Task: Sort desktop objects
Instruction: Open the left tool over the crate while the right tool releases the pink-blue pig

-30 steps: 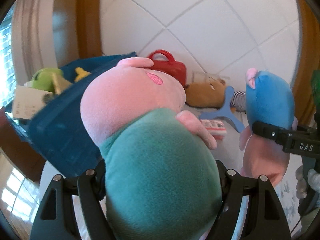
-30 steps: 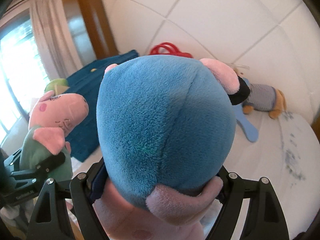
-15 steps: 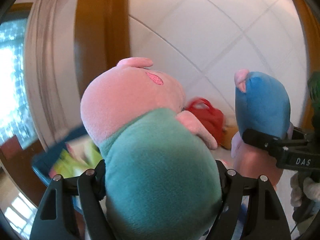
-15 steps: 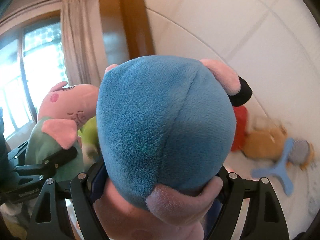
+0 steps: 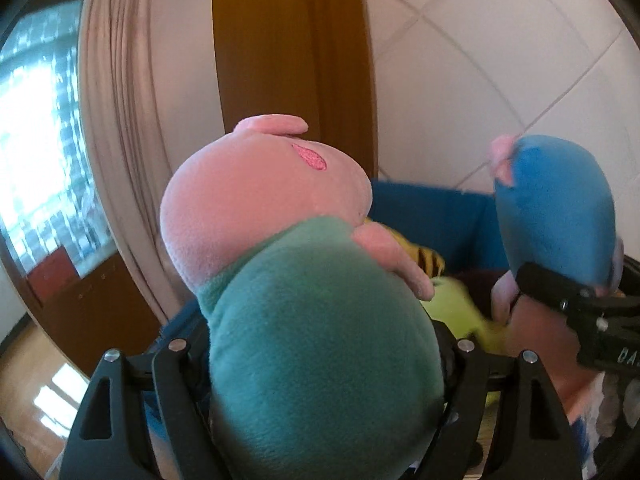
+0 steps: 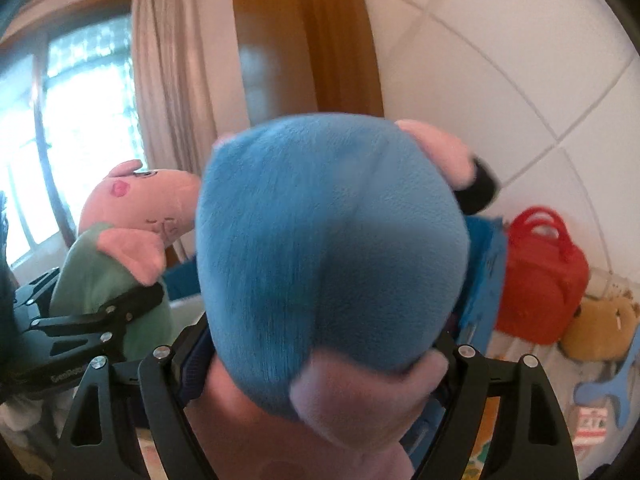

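A pig plush with a pink head and green body (image 5: 320,340) fills the left wrist view. It sits between the fingers of my left gripper (image 5: 320,396), whose jaws are opening while the pads still press its body. A pig plush in blue (image 6: 328,240) fills the right wrist view, and my right gripper (image 6: 316,364) is shut on it. Both toys hang above a blue fabric bin (image 5: 432,216). The green pig (image 6: 120,264) shows at the left of the right wrist view, the blue one (image 5: 556,208) at the right of the left wrist view.
In the bin lie a yellow striped toy (image 5: 426,258) and a lime green toy (image 5: 452,300). To its right on the white surface are a red bag (image 6: 540,280), a brown plush (image 6: 600,328), a blue Y-shaped piece (image 6: 616,388) and a small box (image 6: 590,424). A curtain (image 5: 128,120) and wooden post (image 5: 288,40) stand behind.
Both grippers have swung left with their plush toys, from beside the bin to over it. The red bag and brown plush have slid to the right of the view.
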Motion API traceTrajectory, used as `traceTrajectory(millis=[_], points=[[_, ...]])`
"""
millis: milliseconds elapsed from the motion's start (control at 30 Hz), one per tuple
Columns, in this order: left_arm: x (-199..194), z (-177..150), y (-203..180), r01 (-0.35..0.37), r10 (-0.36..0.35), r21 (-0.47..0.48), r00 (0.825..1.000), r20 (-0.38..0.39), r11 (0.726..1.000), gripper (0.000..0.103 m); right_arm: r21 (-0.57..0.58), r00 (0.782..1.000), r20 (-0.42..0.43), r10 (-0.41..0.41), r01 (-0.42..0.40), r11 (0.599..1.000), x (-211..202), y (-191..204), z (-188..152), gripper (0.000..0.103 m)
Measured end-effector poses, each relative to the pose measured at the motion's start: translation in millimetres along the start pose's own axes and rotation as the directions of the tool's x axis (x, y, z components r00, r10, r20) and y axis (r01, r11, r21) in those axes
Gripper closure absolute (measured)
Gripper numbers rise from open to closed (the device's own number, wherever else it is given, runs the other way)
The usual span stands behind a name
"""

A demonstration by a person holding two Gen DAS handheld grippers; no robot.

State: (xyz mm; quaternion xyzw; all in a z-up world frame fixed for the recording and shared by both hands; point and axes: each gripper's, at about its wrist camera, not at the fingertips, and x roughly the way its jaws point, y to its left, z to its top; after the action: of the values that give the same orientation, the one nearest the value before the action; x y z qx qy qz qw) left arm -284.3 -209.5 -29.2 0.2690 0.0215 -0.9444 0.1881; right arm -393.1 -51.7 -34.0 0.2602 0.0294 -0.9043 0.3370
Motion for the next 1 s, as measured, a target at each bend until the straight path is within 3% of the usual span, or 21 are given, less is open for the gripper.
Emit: traceTrajectory(millis=[67, 167, 233, 300, 667, 1000], points=[[5, -6, 6, 0.007, -0.007, -0.003, 1.0, -0.008, 1.0, 0.018, 0.01, 1.0, -0.014, -0.007, 0.007, 1.0, 9, -3, 0, 0.016], [6, -6, 12, 0.024, -0.024, -0.012, 1.0, 0.0, 1.0, 0.015, 0.002, 0.999, -0.014, -0.044, 0.044, 0.999, 14, -1, 3, 0.002], [5, -4, 13, 0.017, -0.017, -0.011, 1.0, 0.015, 1.0, 0.005, -0.003, 0.997, -0.017, -0.073, 0.073, 0.997, 15, -1, 4, 0.0], [-4, -2, 10, 0.008, -0.008, -0.002, 0.999, 0.046, 1.0, 0.001, 0.006, 0.997, -0.014, -0.08, 0.08, 0.997, 14, -4, 4, 0.0], [-46, 7, -22, 0.057, -0.061, 0.033, 0.991, 0.122, 0.998, 0.0, 0.012, 0.992, 0.086, -0.097, 0.097, 0.995, -41, -10, 4, 0.0], [-68, -8, -69, 0.135, -0.14, 0.053, 0.985, 0.101, 0.989, 0.0, 0.067, 0.981, 0.076, -0.177, 0.172, 0.983, -98, -42, -23, 0.0]])
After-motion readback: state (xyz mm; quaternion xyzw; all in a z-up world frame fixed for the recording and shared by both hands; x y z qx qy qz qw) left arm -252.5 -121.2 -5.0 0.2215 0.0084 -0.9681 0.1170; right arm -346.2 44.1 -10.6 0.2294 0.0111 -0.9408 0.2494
